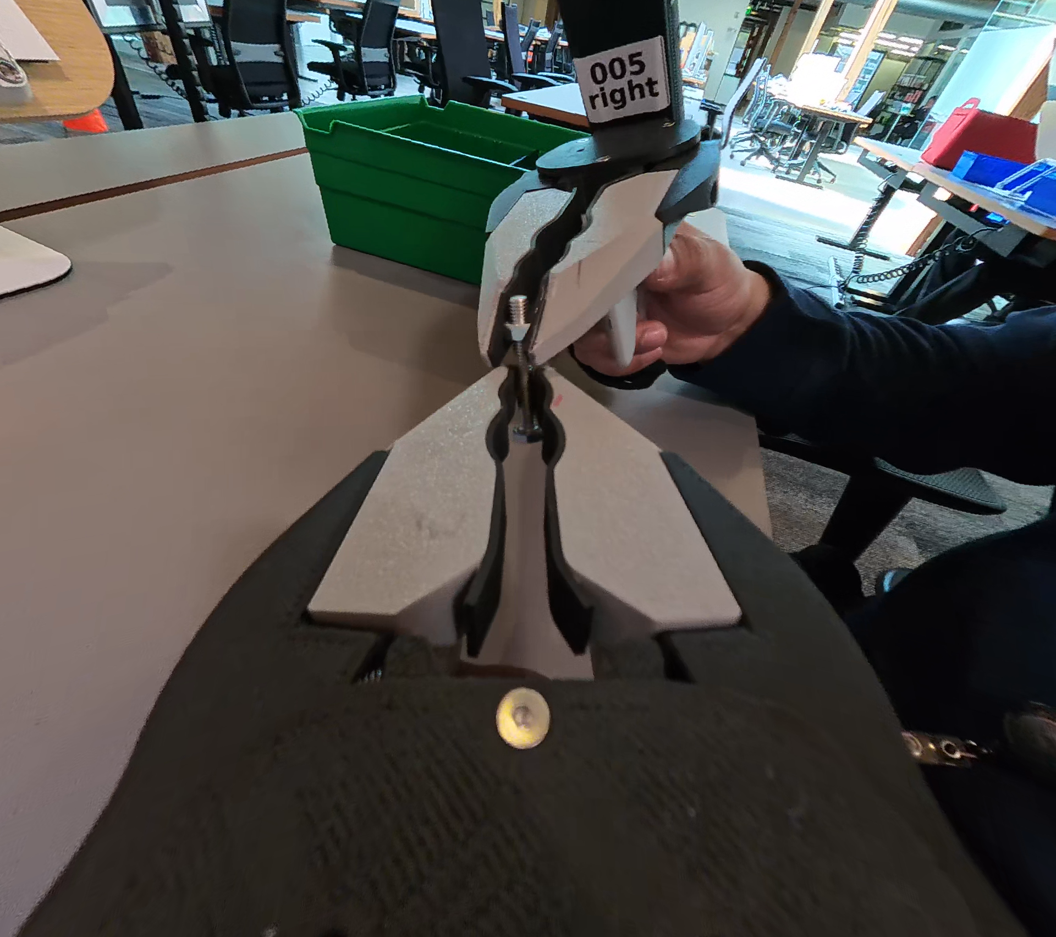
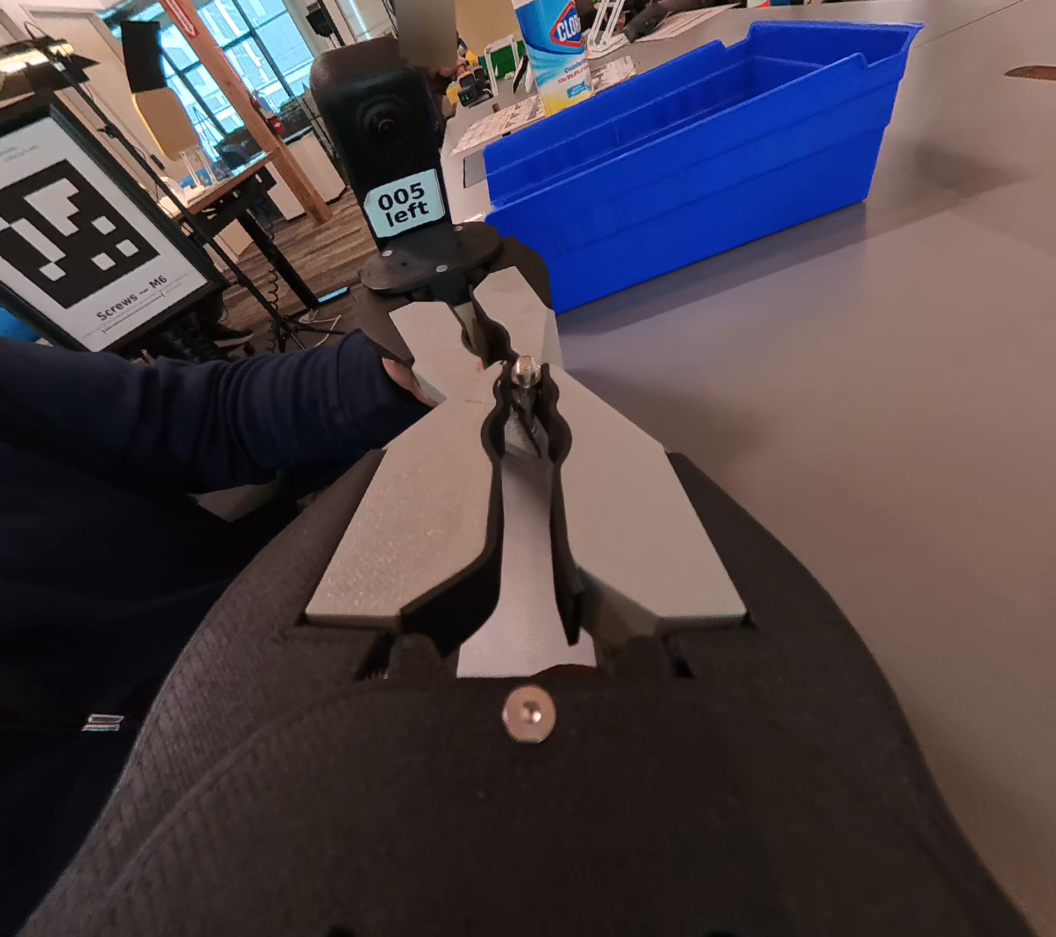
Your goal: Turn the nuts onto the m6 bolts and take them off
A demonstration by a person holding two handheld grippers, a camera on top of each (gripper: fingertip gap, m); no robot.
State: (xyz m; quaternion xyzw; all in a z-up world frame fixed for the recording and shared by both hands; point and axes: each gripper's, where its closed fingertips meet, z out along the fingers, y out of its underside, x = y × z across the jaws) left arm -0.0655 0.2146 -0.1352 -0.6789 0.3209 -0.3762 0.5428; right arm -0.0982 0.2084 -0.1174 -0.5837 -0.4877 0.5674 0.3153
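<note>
Left gripper [image 1: 524,398] clamped on bolt [image 1: 522,403] shank, head end nearest camera, holding it steady. Right gripper [image 1: 517,346] at 12 o'clock, fingers pinched around threaded tip, likely on nut [image 1: 517,332] for turning. Green bin [image 1: 400,189] behind, 11 o'clock.

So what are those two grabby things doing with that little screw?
A person holds a gripper in each hand over a grey table. The left gripper pinches the bolt near its head. The right gripper comes at it from the other end, closed around the threaded part, probably on the nut, which is hard to make out. A green bin and a blue bin sit behind.
</note>
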